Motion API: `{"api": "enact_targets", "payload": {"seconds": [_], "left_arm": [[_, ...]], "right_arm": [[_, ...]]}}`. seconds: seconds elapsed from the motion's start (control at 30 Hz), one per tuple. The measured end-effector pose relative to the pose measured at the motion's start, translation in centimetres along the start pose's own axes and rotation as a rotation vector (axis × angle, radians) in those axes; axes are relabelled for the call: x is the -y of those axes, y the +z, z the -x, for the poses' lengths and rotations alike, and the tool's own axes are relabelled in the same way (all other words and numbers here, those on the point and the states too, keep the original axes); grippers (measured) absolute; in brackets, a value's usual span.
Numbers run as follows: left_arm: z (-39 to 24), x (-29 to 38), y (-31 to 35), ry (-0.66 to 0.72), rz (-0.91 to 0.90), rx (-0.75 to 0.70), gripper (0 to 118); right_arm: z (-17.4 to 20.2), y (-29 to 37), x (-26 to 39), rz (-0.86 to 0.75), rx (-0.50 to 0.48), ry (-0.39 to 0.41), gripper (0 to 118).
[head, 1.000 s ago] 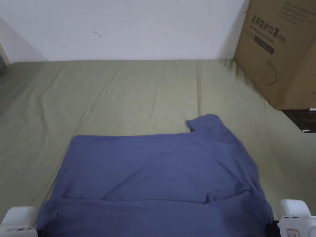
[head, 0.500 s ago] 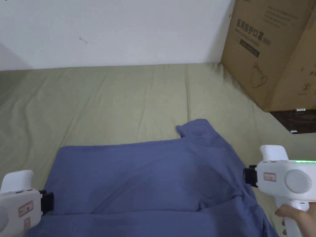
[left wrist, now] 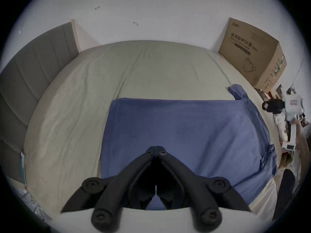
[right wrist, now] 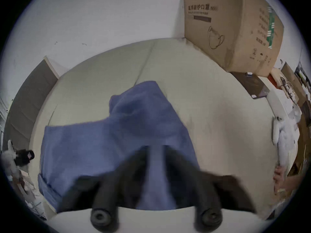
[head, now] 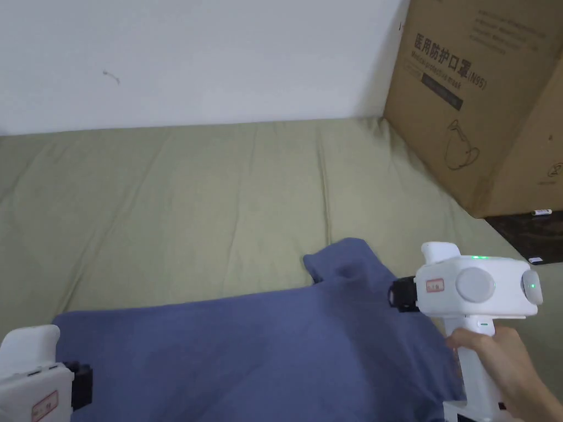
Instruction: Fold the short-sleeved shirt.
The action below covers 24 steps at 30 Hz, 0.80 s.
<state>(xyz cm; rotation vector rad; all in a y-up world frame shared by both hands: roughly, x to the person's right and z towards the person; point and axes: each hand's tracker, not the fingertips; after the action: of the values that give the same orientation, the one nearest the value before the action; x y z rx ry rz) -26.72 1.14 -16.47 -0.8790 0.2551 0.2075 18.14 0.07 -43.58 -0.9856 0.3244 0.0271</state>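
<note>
The blue shirt (head: 247, 351) lies spread on the olive-green bed sheet (head: 192, 209), one sleeve (head: 343, 266) poking toward the big cardboard box (head: 484, 104) in the corner by the white wall (head: 220, 55). Left gripper (left wrist: 156, 148) is pinched closed above the fabric; right gripper (right wrist: 156, 148) has its jaws a bit apart, blurry. Since a second ago both grippers have come up and forward along the shirt's sides.
</note>
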Motion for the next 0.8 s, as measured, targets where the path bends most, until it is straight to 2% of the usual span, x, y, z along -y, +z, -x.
{"api": "enact_targets", "payload": {"seconds": [0.07,0.2,0.23,0.27,0.33,0.37,0.43,0.53,0.6,0.73,0.77,0.8], "left_arm": [[-0.1,-0.6,-0.3,-0.003,0.007,-0.001,0],[0.3,-1.7,-1.8,-0.003,0.019,0.0,0],[0.4,-1.9,-2.1,-0.004,0.025,0.0,0],[0.4,-1.9,-2.4,-0.009,0.026,0.0,0],[0.7,-2.0,-3.0,-0.022,0.041,0.0,0],[0.8,-2.0,-3.3,-0.03,0.044,-0.003,0],[1.0,-2.0,-3.6,-0.035,0.057,-0.009,0],[1.4,-2.1,-3.6,-0.03,0.058,-0.01,0],[2.2,-2.1,-3.9,-0.016,0.055,-0.002,0],[4.1,-2.5,-4.3,0.061,0.024,-0.01,3],[4.7,-2.8,-4.6,0.077,0.022,-0.016,20],[5.3,-3.3,-5.0,0.093,0.02,-0.024,44]], "right_arm": [[-0.8,-2.3,-1.4,0.02,-0.012,0.001,101],[-2.0,-6.7,-3.3,0.074,0.048,0.036,96],[-1.9,-7.6,-3.4,0.109,0.059,0.038,86],[-2.1,-8.5,-3.4,0.134,0.068,0.034,64],[-2.1,-9.8,-2.9,0.156,0.094,0.059,60],[-1.6,-10.0,-2.3,0.145,0.082,0.048,45],[-1.2,-9.5,-1.5,0.09,0.105,0.086,0],[-0.7,-8.7,-1.5,0.061,0.079,0.102,0],[-0.6,-7.6,-1.6,0.06,0.06,0.061,0],[-0.1,-6.6,-2.1,0.045,0.058,0.062,0],[0.0,-6.7,-2.3,0.039,0.061,0.066,0],[0.0,-6.3,-2.5,0.037,0.059,0.068,0]]}}
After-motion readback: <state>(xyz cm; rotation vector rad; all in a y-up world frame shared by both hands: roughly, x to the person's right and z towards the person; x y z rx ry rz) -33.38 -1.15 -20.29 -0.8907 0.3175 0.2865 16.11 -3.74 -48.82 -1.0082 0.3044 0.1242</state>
